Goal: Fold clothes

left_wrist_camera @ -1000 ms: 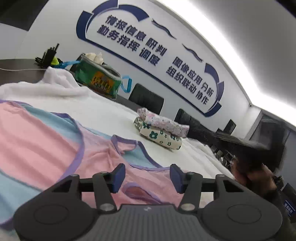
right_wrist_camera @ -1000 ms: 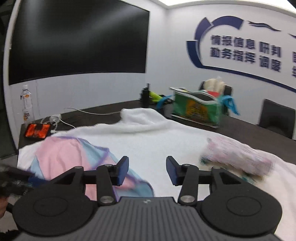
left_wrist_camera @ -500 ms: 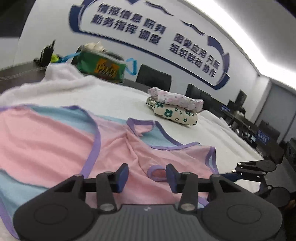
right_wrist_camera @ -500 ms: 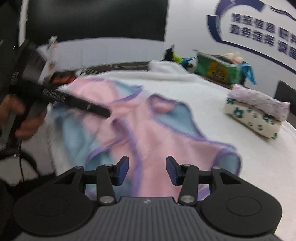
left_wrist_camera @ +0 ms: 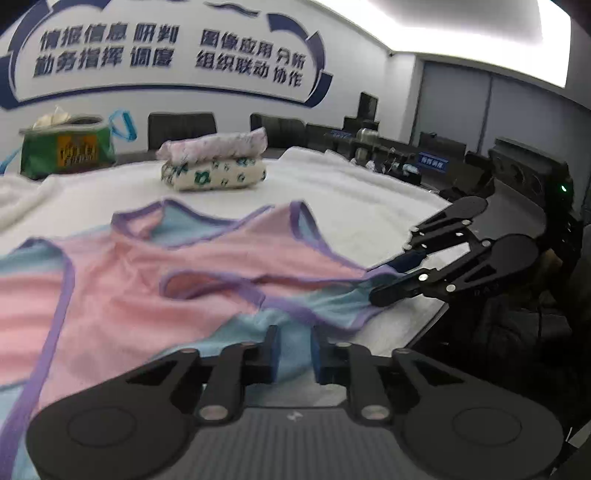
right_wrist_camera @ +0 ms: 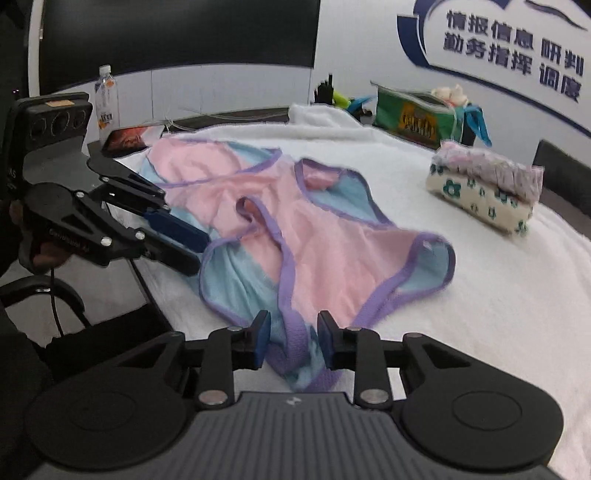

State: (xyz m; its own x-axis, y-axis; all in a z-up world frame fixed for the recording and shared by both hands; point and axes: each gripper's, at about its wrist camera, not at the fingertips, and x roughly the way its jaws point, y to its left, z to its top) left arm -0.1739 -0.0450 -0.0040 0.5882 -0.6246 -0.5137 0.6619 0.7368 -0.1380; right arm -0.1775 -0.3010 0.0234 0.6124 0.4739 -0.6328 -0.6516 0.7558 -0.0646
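Both pairs of jaws stand partly apart with cloth lying between the blue pads, though whether the pads actually pinch the cloth cannot be told. The left gripper [left_wrist_camera: 293,349] sits at the near blue hem of the pink and blue garment [left_wrist_camera: 155,291], and the right gripper [right_wrist_camera: 291,338] sits at a near corner edged in purple.

On the far side of the table a green zip bag [right_wrist_camera: 413,114] lies open, with pale crumpled cloth showing out of its top and blue straps hanging beside it. Near it, to the right in the right wrist view, two folded garments form a stack [right_wrist_camera: 487,188]: a pink-patterned piece lying on a cream piece with green flowers.

A white fleecy blanket [right_wrist_camera: 480,288] covers the dark table. At the far left stand a water bottle [right_wrist_camera: 107,98] and a phone [right_wrist_camera: 127,138] with a lit screen. Behind is a white wall [right_wrist_camera: 240,88] with blue Chinese lettering, a large dark screen [right_wrist_camera: 177,33], and black chairs along the far side.

The garment lies spread and rumpled on the blanket, well apart from the stack. In the right wrist view its long axis runs from the far left to the near right, and the purple-trimmed neck opening faces the far side.
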